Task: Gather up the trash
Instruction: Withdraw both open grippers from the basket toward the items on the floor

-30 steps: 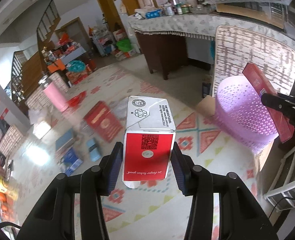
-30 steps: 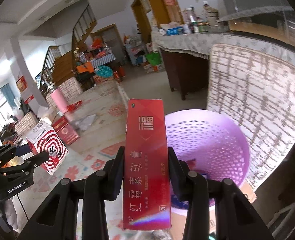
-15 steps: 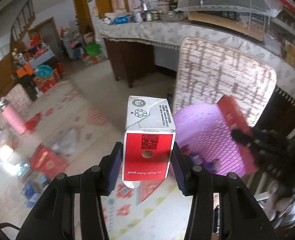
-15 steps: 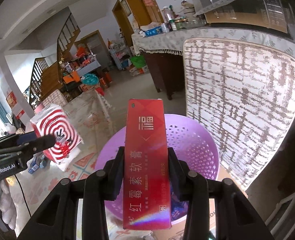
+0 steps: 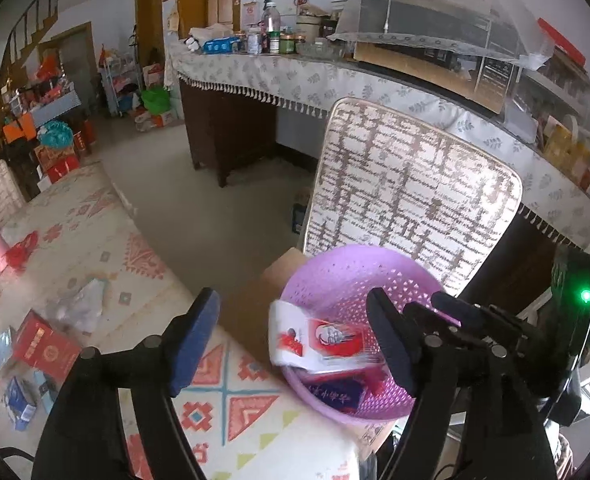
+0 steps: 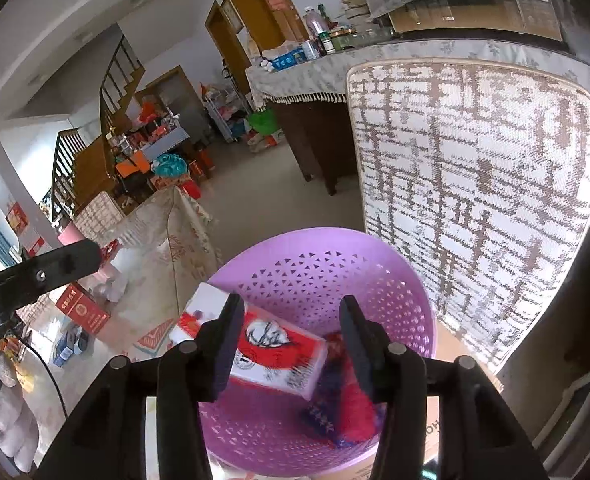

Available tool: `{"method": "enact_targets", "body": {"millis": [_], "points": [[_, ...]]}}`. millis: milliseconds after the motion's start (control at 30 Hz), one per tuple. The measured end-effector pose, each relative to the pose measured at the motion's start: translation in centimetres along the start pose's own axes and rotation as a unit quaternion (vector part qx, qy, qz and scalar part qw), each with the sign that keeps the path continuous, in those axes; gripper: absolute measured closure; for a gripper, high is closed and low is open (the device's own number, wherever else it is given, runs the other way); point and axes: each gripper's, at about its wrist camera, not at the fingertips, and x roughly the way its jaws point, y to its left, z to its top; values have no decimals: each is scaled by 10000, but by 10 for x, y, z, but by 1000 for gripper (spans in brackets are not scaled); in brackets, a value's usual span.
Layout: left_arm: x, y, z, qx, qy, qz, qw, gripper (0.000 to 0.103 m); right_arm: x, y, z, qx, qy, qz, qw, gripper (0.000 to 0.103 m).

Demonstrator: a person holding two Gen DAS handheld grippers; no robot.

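Left gripper [image 5: 295,344] black, blue pads [image 5: 195,340]; right gripper [image 6: 287,340] black, silver screws

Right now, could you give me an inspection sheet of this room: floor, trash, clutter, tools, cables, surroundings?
Surface: patterned rug on a tiled floor.
Job's things: purple basket holds a red-and-white carton and a red box, both blurred.
Clutter: red box and blue packs lie on the rug.
Tools: left tool and right tool have just been opening; nothing between their pads.
Cables: black cable at the left.
Surroundings: woven chair back, cluttered counter, stairs.
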Motion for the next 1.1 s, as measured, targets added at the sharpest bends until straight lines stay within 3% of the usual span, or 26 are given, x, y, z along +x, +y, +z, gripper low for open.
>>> {"method": "enact_targets", "body": {"millis": [167,433,533,633,767,900,1100], "points": [[-14,27,-19,-272,112,-24,9996,28,-1,14,-6,-84,56,64,9999,49],[-55,86,-71,-663,223,205,9973,20,-10,55,-18,-395,88,290,9988,39],[-79,118,-94,-809,179,502,9953,20,-10,80,-27,-591,201,448,9970,38],[-101,159,-117,-960,142,1025,9900,20,-7,106,-38,-790,327,614,9944,35],[-124,228,-146,-1418,154,1667,9756,20,0,141,-53,-1027,476,822,9902,33],[-123,278,-152,-1548,298,1923,9686,20,11,173,-70,-1157,695,1024,9855,33],[-79,328,-143,-1378,649,1693,9737,20,24,204,-84,-1354,928,1099,9803,33]]}}
